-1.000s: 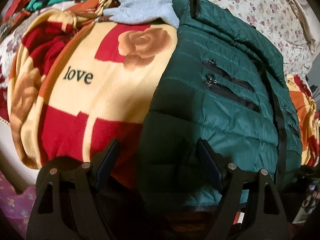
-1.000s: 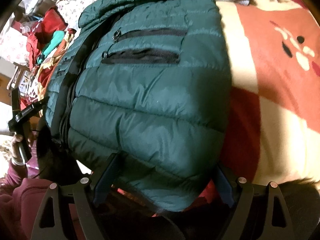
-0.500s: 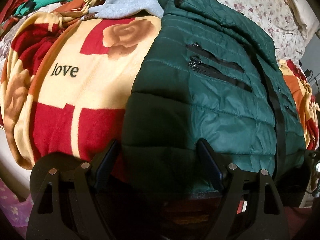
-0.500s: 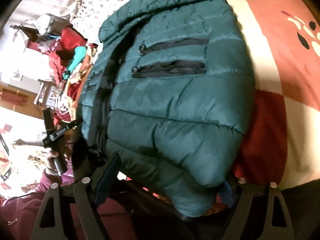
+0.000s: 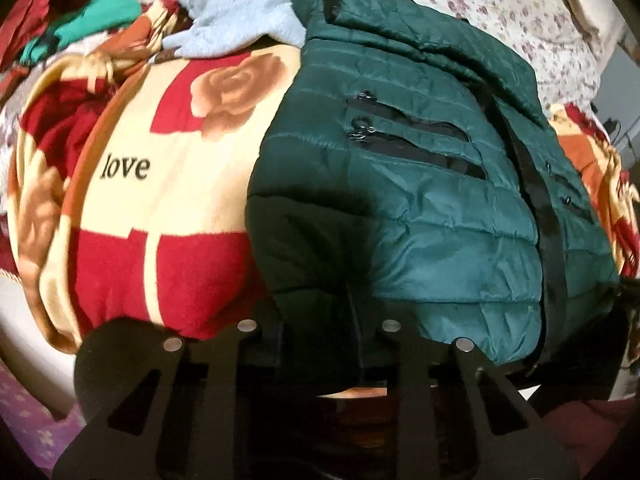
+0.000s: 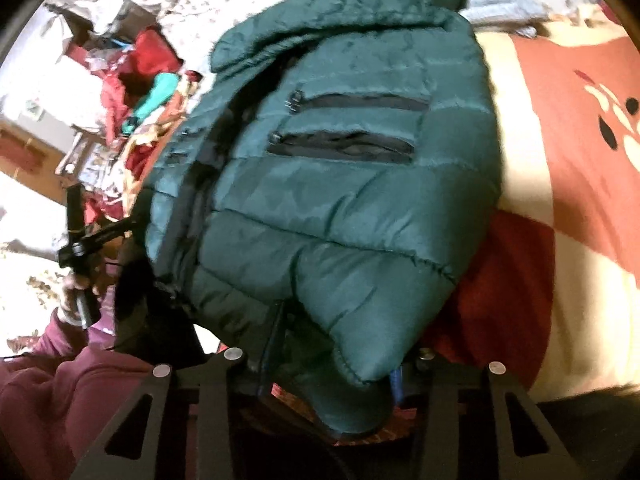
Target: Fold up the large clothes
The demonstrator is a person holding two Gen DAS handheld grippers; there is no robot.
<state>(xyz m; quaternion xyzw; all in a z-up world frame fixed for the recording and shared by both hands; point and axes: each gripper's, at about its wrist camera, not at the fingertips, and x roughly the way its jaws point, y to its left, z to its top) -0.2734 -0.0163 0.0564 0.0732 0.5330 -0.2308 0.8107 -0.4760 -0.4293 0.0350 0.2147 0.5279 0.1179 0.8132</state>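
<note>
On blanket [image 5: 168, 208]: jacket [image 5: 420, 208] hem edge clamped by left tongs [image 5: 316, 320], right tongs [image 6: 332, 356]; bare blanket alongside.

The left hand-held gripper [image 5: 316, 320] is seen from behind in its own view, its jaws drawn close together on the hem of the green jacket [image 5: 420, 208]. The right hand-held gripper [image 6: 332, 356] is likewise closed on a lower corner of the jacket (blue pads can be made out at the fabric). In the right wrist view, the person's left hand [image 6: 78, 292] is wrapped around a gripper handle, a maroon sleeve [image 6: 52, 380] below it.
</note>
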